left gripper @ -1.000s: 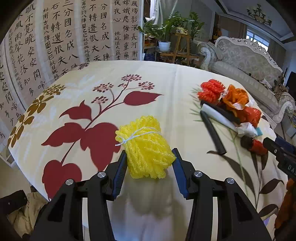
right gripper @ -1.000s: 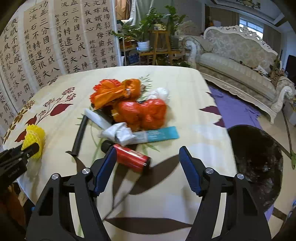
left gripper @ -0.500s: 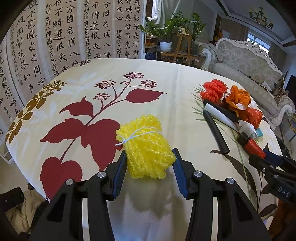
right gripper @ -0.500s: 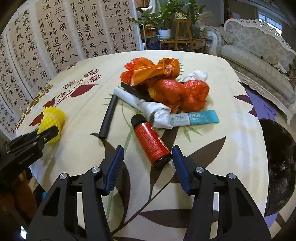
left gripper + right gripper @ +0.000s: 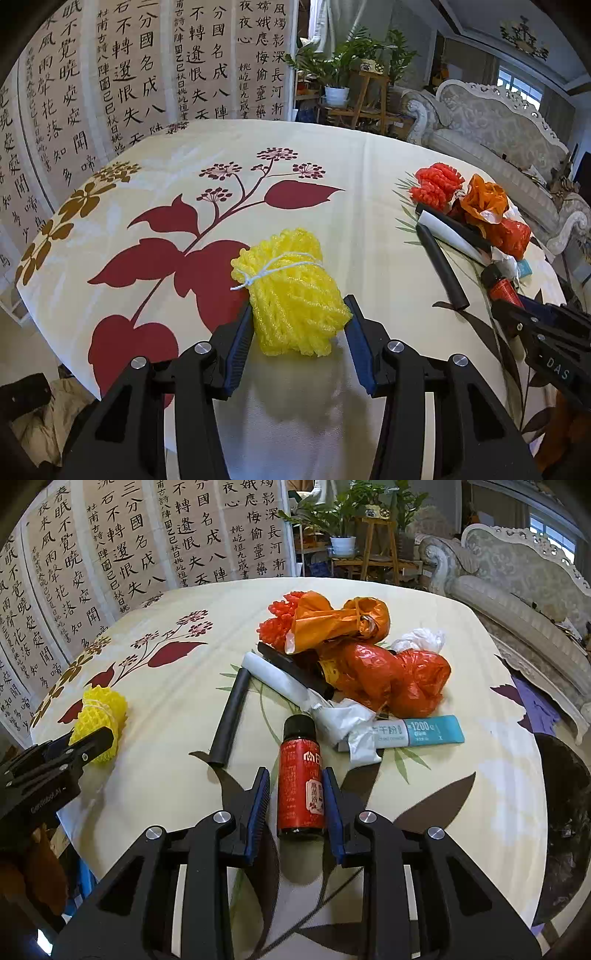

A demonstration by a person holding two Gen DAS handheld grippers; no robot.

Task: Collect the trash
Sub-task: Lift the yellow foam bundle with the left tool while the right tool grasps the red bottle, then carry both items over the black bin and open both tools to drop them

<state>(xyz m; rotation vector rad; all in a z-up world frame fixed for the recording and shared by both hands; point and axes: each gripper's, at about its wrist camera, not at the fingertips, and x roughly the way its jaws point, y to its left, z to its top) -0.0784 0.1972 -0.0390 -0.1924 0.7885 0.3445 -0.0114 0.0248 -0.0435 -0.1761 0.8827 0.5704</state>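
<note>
A yellow foam net bundle (image 5: 291, 284) tied with white string lies near the table's front edge. My left gripper (image 5: 298, 302) is shut on it, one pad on each side. A red bottle with a black cap (image 5: 300, 786) lies lengthwise between the jaws of my right gripper (image 5: 295, 771). These jaws are closing: the right pad touches the bottle and a thin gap shows at the left pad. Behind the bottle lie a black tube (image 5: 231, 720), a white roll (image 5: 280, 681), a teal packet (image 5: 432, 731), a red bag (image 5: 388, 679), an orange bag (image 5: 340, 624) and a red foam net (image 5: 277, 624).
The table wears a cream cloth with red leaves (image 5: 332, 155). A dark round bin (image 5: 565, 812) stands on the floor past the table's right edge. A pale sofa (image 5: 517, 572), a plant stand (image 5: 369, 535) and a calligraphy screen (image 5: 129, 535) stand behind.
My right gripper moved in over the red bottle and its jaws narrowed around it. The left gripper and the yellow bundle stayed put.
</note>
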